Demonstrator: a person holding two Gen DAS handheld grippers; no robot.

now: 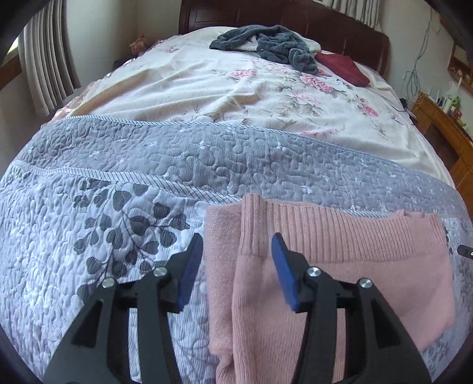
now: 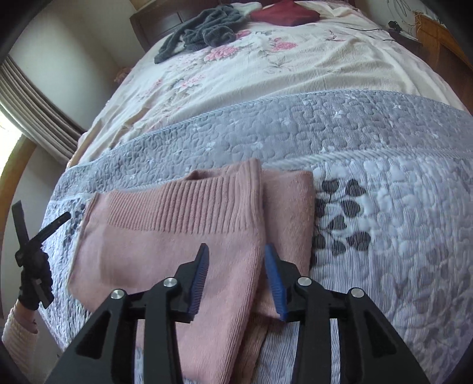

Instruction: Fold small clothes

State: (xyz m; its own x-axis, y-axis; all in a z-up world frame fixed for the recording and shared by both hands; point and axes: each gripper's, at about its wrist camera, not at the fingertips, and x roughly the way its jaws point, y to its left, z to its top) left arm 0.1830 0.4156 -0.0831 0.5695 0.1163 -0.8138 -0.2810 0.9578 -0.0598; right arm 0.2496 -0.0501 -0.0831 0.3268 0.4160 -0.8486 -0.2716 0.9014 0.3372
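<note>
Bed (image 1: 207,88) with cream floral sheet, overlaid nearer the tools by a grey-blue quilted leaf-print coverlet (image 1: 88,212). Dark wooden headboard (image 1: 340,26) and pleated curtain (image 1: 44,59) lie far ahead. Folded pink ribbed knit garment (image 1: 325,265) rests flat on the coverlet, directly beneath and ahead of both tools. Left tool (image 1: 238,251): blue-padded fingers spread, holding nothing. Right tool (image 2: 236,260): likewise spread, over the garment's fold.

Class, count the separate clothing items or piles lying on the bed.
3. A folded pink ribbed knit garment lies on the near grey quilt; a crumpled dark grey fleece garment and a folded dark red cloth lie by the headboard. The grey heap may hide more.
</note>
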